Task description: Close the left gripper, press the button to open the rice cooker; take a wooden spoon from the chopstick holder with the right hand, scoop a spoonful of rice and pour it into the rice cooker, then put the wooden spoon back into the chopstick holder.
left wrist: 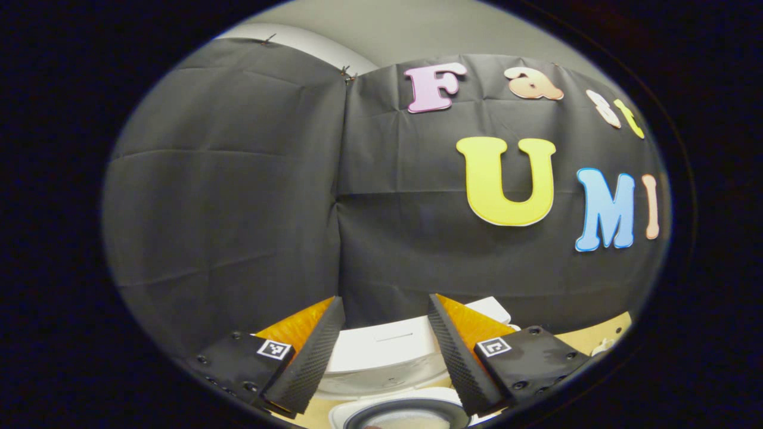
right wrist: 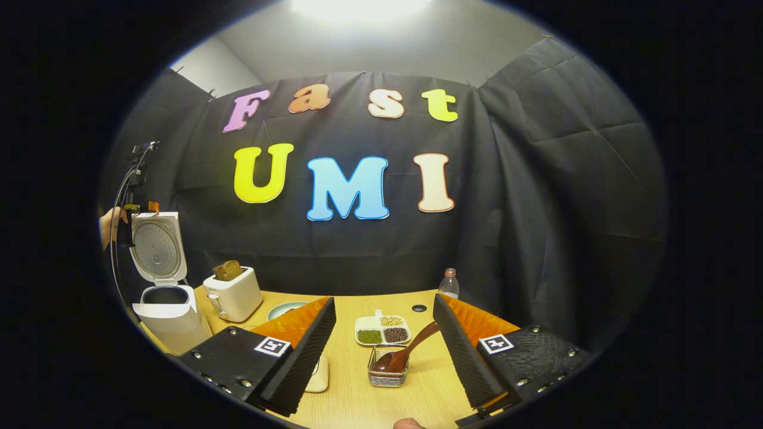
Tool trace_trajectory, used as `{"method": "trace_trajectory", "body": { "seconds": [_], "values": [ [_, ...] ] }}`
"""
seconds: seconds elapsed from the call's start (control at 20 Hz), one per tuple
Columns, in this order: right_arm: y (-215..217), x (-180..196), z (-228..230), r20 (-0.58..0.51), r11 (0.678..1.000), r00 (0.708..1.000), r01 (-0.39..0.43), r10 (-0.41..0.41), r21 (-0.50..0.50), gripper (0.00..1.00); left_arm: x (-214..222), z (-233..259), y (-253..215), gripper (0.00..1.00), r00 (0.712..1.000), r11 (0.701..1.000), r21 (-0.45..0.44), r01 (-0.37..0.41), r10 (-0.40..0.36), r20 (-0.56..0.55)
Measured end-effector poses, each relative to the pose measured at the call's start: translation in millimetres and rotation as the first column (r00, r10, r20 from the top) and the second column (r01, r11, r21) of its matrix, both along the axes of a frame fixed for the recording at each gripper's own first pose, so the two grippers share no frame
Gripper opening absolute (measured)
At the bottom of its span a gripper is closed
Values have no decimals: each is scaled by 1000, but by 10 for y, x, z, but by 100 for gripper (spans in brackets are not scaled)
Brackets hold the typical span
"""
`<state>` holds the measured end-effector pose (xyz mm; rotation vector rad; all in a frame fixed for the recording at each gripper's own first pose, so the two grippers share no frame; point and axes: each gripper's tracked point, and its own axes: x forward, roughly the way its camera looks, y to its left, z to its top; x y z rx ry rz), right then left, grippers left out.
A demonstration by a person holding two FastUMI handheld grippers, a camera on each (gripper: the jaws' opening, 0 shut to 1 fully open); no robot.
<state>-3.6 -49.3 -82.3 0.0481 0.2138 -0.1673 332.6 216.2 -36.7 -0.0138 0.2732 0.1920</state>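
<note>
The white rice cooker (right wrist: 170, 319) stands at the table's left end with its lid (right wrist: 158, 247) raised upright. In the left gripper view my left gripper (left wrist: 384, 301) is open just above that lid (left wrist: 387, 351), and the pot's grey rim (left wrist: 405, 412) lies below. A hand (right wrist: 108, 226) holds that gripper at the lid's top edge. My right gripper (right wrist: 384, 299) is open and empty over the table. Below it a brown wooden spoon (right wrist: 411, 348) leans in a small metal chopstick holder (right wrist: 387, 372), handle pointing up to the right.
A white toaster (right wrist: 232, 292) with bread stands beside the cooker. A divided dish (right wrist: 382, 329) of green, dark and pale beans lies behind the holder. A pale bowl (right wrist: 286, 310), a bottle (right wrist: 449, 285) and a white object (right wrist: 319, 375) are also on the wooden table (right wrist: 357, 399).
</note>
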Motion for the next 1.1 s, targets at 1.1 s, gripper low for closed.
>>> {"method": "trace_trajectory", "body": {
  "seconds": [1.1],
  "values": [
    [81,605,66,22,978,979,-205,204,30,100,-1784,-711,-1013,100,989,993,-22,116,-117,-87]
  ]
}}
